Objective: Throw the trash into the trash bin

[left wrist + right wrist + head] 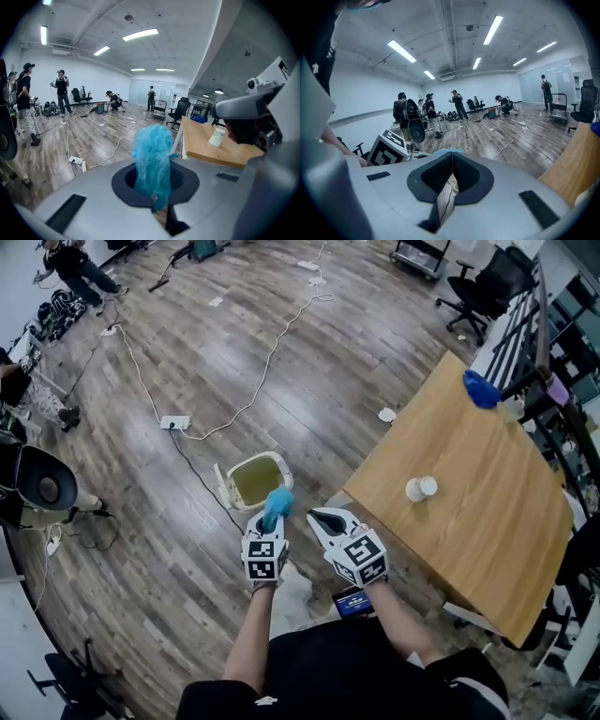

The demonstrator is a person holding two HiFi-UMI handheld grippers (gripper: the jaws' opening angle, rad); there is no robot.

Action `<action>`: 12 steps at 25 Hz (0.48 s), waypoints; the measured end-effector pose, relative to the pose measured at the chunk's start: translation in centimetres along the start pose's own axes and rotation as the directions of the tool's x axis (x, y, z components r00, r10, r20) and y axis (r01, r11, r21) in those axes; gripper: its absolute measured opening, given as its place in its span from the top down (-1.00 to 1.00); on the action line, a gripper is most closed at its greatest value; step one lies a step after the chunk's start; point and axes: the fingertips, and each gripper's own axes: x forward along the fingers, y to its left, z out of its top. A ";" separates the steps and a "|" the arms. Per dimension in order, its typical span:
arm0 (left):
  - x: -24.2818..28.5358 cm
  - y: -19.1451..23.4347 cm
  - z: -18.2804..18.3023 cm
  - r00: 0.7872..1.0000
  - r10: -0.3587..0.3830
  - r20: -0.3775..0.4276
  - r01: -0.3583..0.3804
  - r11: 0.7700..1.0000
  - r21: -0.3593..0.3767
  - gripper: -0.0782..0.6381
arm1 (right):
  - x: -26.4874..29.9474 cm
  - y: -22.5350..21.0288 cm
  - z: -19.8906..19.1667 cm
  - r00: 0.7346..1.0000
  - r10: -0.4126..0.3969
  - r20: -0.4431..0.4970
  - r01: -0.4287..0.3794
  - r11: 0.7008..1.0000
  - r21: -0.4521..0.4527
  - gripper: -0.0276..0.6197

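A crumpled blue piece of trash point(278, 503) sticks up from my left gripper point(274, 523), which is shut on it. It hangs just at the near rim of the trash bin point(255, 480), a white floor bin with its lid open and a yellowish inside. In the left gripper view the blue trash point(152, 159) fills the gap between the jaws. My right gripper point(321, 517) is beside the left one, to its right, shut with nothing in it. In the right gripper view the jaws of the right gripper point(452, 153) meet at their tips.
A wooden table point(487, 521) stands to the right with a white cup point(421, 488) and a blue object point(481, 388) on it. Cables and a power strip point(174, 422) lie on the wood floor. People point(77, 268) stand far off, and office chairs point(478, 296) sit behind the table.
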 end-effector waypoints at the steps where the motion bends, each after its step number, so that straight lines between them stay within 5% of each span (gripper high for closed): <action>1: 0.3 1.3 0.0 1.000 0.005 -0.006 -0.005 1.000 -0.013 0.73 | 1.1 -0.2 0.4 1.000 -0.008 -0.004 0.008 1.000 0.012 0.92; 12: 7.5 6.5 -2.7 0.995 0.038 -0.089 -0.047 0.995 -0.091 0.73 | 10.2 -6.6 -1.1 0.995 0.011 -0.098 -0.004 0.997 0.071 0.92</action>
